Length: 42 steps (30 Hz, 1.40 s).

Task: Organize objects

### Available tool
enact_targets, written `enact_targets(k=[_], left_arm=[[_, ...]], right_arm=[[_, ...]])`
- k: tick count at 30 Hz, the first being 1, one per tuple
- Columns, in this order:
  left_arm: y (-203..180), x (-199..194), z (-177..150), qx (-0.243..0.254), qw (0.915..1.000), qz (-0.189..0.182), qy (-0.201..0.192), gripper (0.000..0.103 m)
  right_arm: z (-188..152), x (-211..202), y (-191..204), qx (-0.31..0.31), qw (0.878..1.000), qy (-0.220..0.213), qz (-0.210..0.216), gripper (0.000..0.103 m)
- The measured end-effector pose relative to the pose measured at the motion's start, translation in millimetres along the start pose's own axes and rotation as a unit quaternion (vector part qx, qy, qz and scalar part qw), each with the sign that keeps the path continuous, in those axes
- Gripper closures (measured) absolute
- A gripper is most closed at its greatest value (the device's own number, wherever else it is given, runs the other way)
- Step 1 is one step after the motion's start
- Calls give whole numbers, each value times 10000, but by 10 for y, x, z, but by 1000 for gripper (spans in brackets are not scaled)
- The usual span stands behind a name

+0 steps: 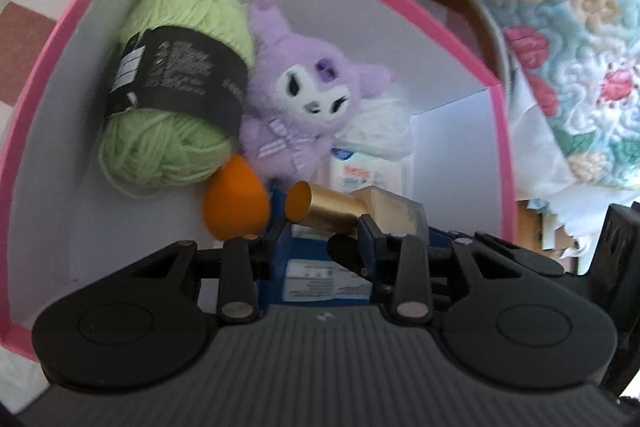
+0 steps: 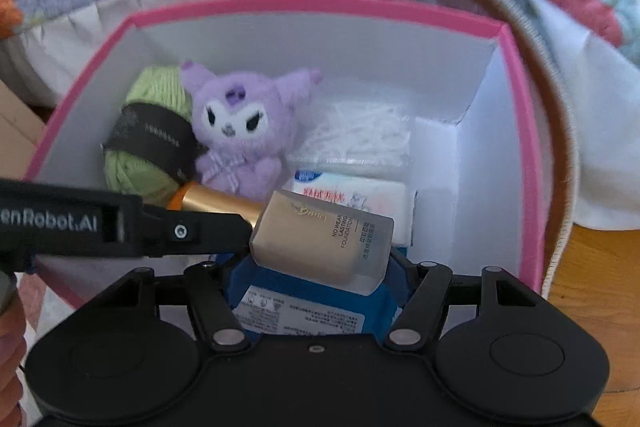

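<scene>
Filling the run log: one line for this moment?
phase: lowering items into pink box | left tongs: shut on foundation bottle, gold cap | right tongs: hold blue packet | in box: green yarn, purple plush

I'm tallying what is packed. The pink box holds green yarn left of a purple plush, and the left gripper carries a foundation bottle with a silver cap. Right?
One slip: the foundation bottle held by the left gripper has a gold cap, not silver, as the right wrist view shows. The green yarn does sit left of the purple plush in the pink box.

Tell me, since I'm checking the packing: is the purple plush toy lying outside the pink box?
No, the purple plush toy sits inside the pink box, beside the green yarn ball.
</scene>
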State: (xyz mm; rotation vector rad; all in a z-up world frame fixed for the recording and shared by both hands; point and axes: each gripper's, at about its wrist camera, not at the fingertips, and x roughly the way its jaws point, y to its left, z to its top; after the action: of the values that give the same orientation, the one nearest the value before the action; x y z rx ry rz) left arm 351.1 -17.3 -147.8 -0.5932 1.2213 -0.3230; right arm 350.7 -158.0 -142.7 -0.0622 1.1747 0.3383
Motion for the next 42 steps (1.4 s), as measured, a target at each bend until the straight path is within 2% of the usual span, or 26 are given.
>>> enact_targets(k=[2,4,6,10,16,21,27,34,37,42], left_arm=[[21,-24,-7,90,9999,119,-6,66],[13,-87,-20,187,9996,202,-65,65],[-32,-161,-53,407,9979,465,-174,62],[-73,-334,-139,678,9927,941,-339,54],[-112,-676,-193,707,9914,1008,-452,49],[-323,-1024,-256,1010,9868,1103,-622,44],[-604,-1409,-377,1443,9800,1258,-533,40],[-874,-1882,-648,1962,9683,1416,-623,38],[-926,-2068,-808,2127,9640,1433,-710,36],[-854,-2371,-1046,2099,9656,1257,-880,34]], right_arm=[[-24,58,-11,23,9999,98,-24,32],[-55,35,25,-139,9997,-55,-173,32],[-65,6,51,-310,9992,-152,-208,32],[-57,-143,-3,110,9999,-128,31,32],[-132,-567,62,261,9986,-355,304,30],[-160,-1000,94,169,9977,-570,340,30],[-249,-1563,143,26,9955,-849,413,30],[-398,-2183,269,-185,9889,-1349,601,27],[-491,-2371,373,-381,9874,-1442,521,27],[-729,-2566,519,-597,9835,-1655,411,25]])
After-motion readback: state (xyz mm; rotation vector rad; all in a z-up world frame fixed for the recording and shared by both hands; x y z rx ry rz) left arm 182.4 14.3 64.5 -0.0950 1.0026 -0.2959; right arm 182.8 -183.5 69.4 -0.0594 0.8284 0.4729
